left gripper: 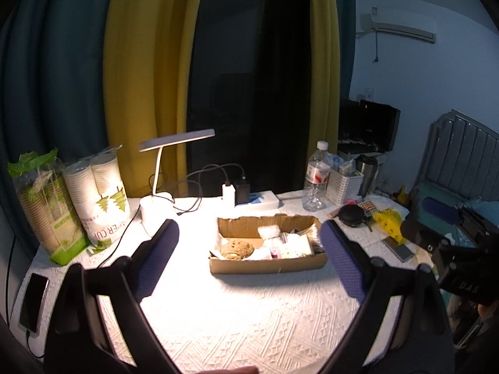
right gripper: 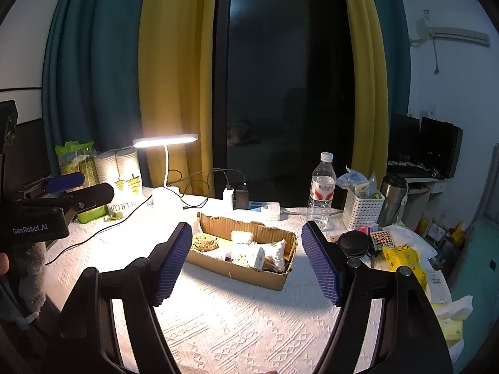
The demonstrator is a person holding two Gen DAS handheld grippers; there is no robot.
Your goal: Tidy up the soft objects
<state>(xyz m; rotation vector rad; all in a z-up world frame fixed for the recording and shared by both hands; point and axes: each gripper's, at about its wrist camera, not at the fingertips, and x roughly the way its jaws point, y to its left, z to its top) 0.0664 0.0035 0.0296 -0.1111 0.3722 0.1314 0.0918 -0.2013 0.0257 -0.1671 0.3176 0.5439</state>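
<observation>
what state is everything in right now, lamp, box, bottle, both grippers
desk lamp: switched on
cardboard box: open-topped, holding soft items
water bottle: upright, cap on, looks nearly empty
steel tumbler: upright
phone: lying flat, screen dark, cable plugged in
left gripper: open, holding nothing, short of the box
right gripper: open, holding nothing, short of the box

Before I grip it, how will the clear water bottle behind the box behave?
The water bottle stands upright, tall and narrow, so a push near its cap would probably tip it. It looks nearly empty, hence likely light. Its thin clear plastic may dent under the tongs.
</observation>
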